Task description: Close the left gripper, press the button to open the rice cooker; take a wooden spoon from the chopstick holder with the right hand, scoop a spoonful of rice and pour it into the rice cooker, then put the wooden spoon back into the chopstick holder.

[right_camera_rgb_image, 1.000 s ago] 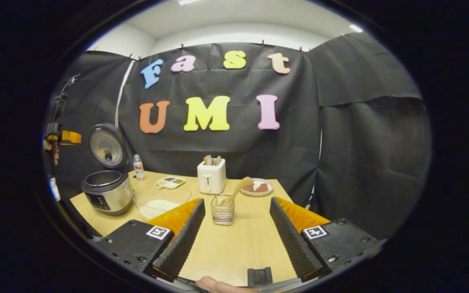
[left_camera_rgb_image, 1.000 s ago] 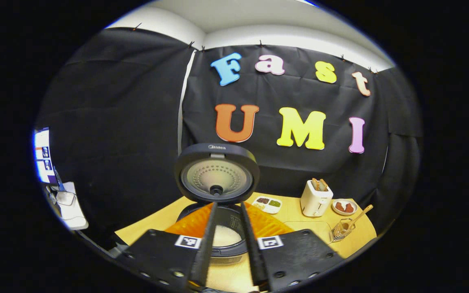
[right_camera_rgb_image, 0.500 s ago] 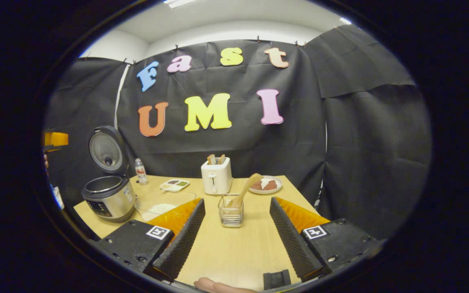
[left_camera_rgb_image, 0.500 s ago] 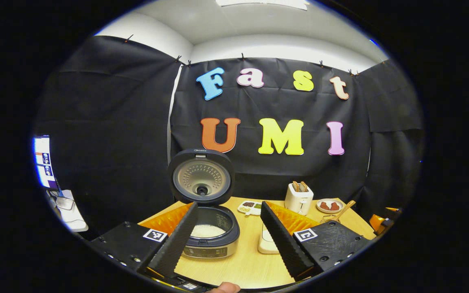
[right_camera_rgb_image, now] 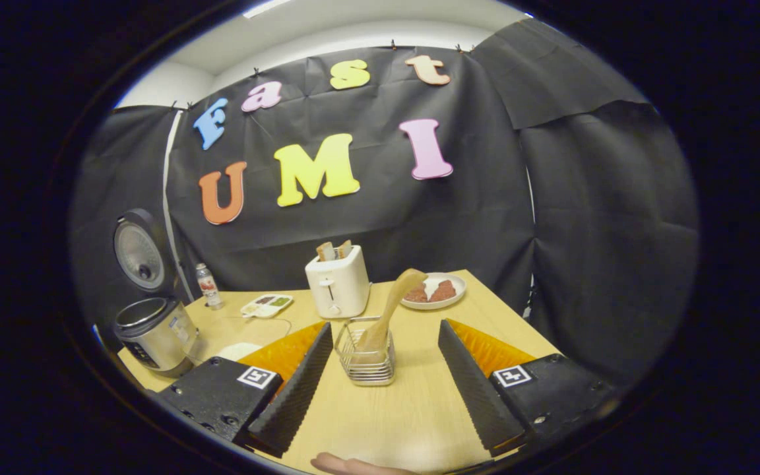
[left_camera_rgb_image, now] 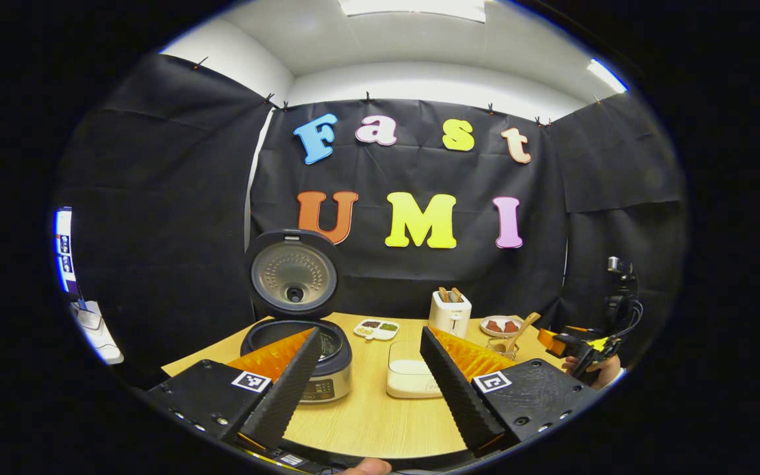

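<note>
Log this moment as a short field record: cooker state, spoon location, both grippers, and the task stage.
rice cooker: lid up, on the table
wooden spoon: leaning in the chopstick holder, not grasped
right gripper: jaws open, facing the holder, short of the spoon
left gripper: jaws open, holding nothing
rice container: beside the cooker
stage: cooker opened, spoon not yet taken

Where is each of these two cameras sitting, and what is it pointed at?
Left gripper view: rides the left gripper, facing the open rice cooker; its two fingers show.
Right gripper view: rides the right gripper, facing the chopstick holder and wooden spoon; a fingertip shows below.
Shared: cooker, toaster, table.
</note>
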Available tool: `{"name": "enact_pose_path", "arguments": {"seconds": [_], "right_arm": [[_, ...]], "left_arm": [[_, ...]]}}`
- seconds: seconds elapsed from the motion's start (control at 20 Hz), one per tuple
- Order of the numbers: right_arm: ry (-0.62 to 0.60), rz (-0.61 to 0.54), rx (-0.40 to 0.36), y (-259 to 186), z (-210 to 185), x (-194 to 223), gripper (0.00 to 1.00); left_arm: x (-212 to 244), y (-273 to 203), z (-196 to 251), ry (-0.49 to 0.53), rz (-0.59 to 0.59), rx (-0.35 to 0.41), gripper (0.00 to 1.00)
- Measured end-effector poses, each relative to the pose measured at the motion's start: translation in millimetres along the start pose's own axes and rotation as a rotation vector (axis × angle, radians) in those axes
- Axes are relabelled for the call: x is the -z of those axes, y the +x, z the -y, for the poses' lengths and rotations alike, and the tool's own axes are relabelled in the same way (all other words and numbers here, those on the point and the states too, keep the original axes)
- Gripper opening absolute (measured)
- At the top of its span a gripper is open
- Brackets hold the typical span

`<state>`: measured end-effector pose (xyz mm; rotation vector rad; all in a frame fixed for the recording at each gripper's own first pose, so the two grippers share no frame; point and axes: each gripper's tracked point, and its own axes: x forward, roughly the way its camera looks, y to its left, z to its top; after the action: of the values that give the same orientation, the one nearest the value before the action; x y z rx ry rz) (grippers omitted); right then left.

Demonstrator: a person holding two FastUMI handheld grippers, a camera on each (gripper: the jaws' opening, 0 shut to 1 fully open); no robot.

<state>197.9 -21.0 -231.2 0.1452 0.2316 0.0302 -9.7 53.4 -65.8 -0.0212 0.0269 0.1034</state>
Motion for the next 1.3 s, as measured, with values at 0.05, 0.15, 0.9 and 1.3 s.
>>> {"name": "enact_pose_path", "arguments": {"seconds": [0.05,0.15,0.9,1.3], "right_arm": [[0.004,-0.004,0.001,15,3,3,1.0],[0.001,-0.028,-0.008,46,6,11,1.0],[-0.051,-0.083,0.036,175,8,22,0.64],[-0.038,-0.015,-0.035,145,-31,-14,0.18]], "left_arm": [[6,-2,3,-0.008,0.002,0.003,0.96],[18,-7,9,-0.026,0.0,0.017,0.96],[71,-10,14,0.048,-0.053,0.054,0.95],[74,-16,9,0.038,-0.063,0.064,0.95]]}}
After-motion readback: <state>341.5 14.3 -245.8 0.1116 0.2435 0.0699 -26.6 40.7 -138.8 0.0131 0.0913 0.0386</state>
